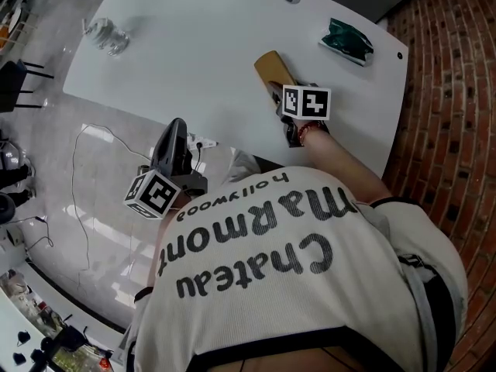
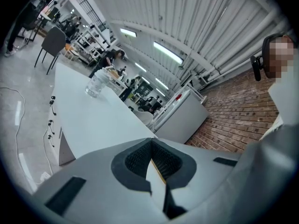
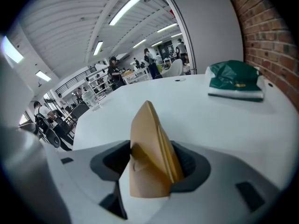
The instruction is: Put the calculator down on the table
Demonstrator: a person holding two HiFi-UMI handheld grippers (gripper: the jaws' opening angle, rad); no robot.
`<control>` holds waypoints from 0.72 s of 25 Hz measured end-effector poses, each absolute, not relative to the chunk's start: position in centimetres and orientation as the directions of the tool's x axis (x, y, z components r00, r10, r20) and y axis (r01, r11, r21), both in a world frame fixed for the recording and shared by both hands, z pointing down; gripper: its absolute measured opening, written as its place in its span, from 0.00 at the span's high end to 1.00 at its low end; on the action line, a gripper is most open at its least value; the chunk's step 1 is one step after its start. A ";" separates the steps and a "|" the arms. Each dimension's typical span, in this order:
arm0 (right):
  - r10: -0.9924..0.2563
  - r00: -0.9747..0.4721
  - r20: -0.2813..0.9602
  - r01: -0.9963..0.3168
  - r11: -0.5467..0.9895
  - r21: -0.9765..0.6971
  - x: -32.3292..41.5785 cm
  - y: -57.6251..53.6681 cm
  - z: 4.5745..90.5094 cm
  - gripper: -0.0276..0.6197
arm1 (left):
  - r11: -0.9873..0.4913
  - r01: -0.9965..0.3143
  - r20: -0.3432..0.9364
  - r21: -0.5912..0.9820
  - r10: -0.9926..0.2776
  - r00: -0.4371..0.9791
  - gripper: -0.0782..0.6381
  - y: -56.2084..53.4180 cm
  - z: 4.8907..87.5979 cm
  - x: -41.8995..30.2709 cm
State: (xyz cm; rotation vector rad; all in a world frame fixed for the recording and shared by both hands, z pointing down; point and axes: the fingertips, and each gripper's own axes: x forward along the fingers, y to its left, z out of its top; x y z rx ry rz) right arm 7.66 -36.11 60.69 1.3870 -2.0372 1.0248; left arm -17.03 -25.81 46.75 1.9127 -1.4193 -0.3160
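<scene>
The tan calculator [image 1: 271, 68] is at the near right part of the white table [image 1: 194, 45]. It sticks out from between the jaws of my right gripper [image 1: 277, 91]. In the right gripper view the calculator [image 3: 149, 148] stands on its edge and leans to the right. A gap shows beside it at the left pad, so the right gripper [image 3: 154, 164] is open around it. My left gripper [image 1: 177, 130] hangs off the table's near edge over the floor. Its jaws meet at the tips with nothing in them, so the left gripper [image 2: 150, 158] is shut.
A green packet [image 1: 346, 41] [image 3: 235, 80] lies at the far right of the table. A clear glass [image 1: 108, 36] [image 2: 97, 84] stands at the far left. A cable [image 1: 85, 177] trails on the floor by the left gripper, and a brick surface [image 1: 449, 91] runs along the right.
</scene>
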 end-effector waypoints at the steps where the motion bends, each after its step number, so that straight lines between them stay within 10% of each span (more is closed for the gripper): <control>1: -0.576 -0.376 0.726 -0.926 0.212 -0.311 7.6 -36.1 60.7 0.54 | -0.129 -0.730 0.219 0.671 -0.906 0.362 0.89 -25.7 46.8 -17.0; 18: -0.581 -0.319 0.749 -0.947 0.225 -0.228 7.1 -35.9 60.8 0.47 | -0.142 -0.723 0.218 0.676 -0.899 0.380 0.89 -25.6 46.8 -16.6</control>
